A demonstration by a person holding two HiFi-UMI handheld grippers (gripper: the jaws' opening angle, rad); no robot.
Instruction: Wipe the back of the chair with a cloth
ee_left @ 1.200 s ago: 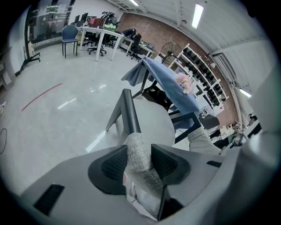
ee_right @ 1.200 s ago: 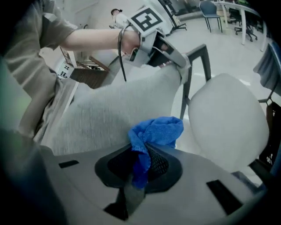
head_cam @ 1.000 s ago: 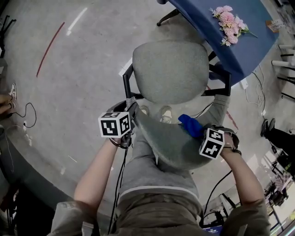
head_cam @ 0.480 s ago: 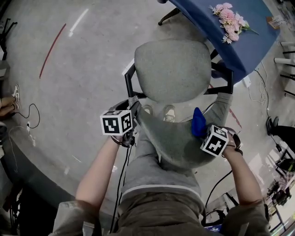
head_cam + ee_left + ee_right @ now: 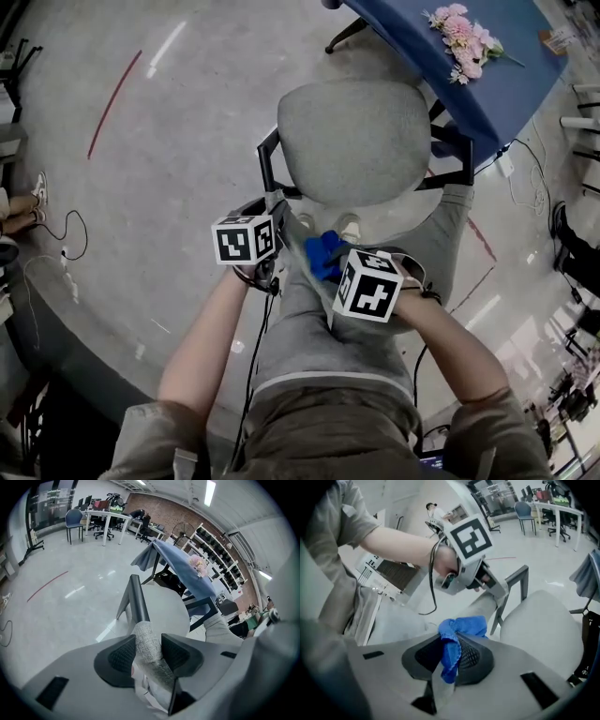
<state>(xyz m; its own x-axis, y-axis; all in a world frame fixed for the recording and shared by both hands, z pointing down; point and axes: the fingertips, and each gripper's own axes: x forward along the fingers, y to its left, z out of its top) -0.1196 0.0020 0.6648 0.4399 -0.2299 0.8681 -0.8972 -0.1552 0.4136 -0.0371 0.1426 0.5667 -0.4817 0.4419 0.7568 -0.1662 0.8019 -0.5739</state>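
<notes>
The grey fabric chair has its seat [image 5: 352, 141] in front of me, and its back's top edge [image 5: 149, 645] runs between my hands. My left gripper [image 5: 147, 644] is shut on that edge near the black left armrest [image 5: 136, 597]. In the head view the left gripper [image 5: 272, 217] is at the back's left end. The right gripper [image 5: 451, 652] is shut on a blue cloth [image 5: 459, 629], and the cloth [image 5: 323, 255] lies against the chair back [image 5: 487, 603], close beside the left gripper. Most of the back is hidden under the right gripper [image 5: 330, 264] and my arms.
A blue-covered table [image 5: 487, 89] with pink flowers [image 5: 461, 33] stands just past the chair at the upper right. Black armrests [image 5: 454, 155] flank the seat. Cables [image 5: 66, 234] trail on the concrete floor at the left, near a red floor line [image 5: 112, 103].
The right gripper has slid left along the chair back with the blue cloth, from the right end to just beside the left gripper. The left gripper has kept its hold.
</notes>
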